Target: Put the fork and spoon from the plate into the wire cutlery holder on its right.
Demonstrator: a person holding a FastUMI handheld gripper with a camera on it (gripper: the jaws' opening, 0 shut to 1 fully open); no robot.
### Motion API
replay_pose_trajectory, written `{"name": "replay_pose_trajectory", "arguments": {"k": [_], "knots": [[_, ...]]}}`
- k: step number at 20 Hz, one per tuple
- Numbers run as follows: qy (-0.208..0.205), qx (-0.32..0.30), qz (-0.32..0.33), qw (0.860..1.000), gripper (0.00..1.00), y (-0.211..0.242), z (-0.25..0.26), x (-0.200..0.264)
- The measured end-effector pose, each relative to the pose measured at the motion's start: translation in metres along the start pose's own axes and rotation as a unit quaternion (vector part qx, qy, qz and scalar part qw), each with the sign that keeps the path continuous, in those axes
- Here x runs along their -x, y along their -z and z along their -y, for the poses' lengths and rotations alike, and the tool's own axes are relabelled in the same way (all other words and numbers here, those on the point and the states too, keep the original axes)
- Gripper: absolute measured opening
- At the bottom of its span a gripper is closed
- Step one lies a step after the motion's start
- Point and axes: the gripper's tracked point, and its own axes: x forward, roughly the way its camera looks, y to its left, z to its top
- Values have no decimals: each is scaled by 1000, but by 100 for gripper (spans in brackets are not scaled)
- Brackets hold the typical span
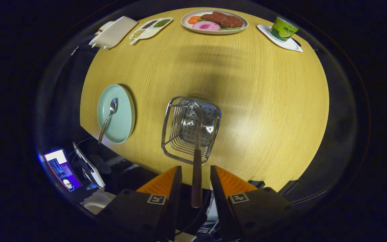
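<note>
The wire cutlery holder (170, 132) stands on the wooden table (264, 101) just ahead of my fingers. A fork (197, 168) with a dark handle has its head down inside the holder, and its handle runs back between my fingers. My gripper (196, 167) is open above the holder, with a gap on each side of the handle. Left of the holder lies a pale green plate (124, 117), and on it rests a metal spoon (108, 119) whose handle pokes over the plate's near rim.
At the table's far side stand a plate of food (214, 21), a green cup (282, 28) on a white saucer, a divided dish of beans (150, 28) and a white box (113, 32). Below the near left table edge glows a screen (60, 168).
</note>
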Motion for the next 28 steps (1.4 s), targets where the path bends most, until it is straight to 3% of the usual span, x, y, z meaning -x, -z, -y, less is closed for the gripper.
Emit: {"name": "replay_pose_trajectory", "arguments": {"k": [1,3,8,10,14,18,21,24,28], "knots": [[0,-8,17,1000,78,-8,1,7],[-3,-20,55,998,97,-20,2,23],[4,4,178,984,100,-46,-15,66],[21,31,237,971,100,-53,-31,87],[16,51,337,940,100,-52,-78,122],[4,58,386,920,99,-44,-131,131],[-11,48,386,921,100,-42,-173,109],[-51,28,357,932,99,-43,-220,69],[-57,19,320,945,100,-49,-262,15]]}}
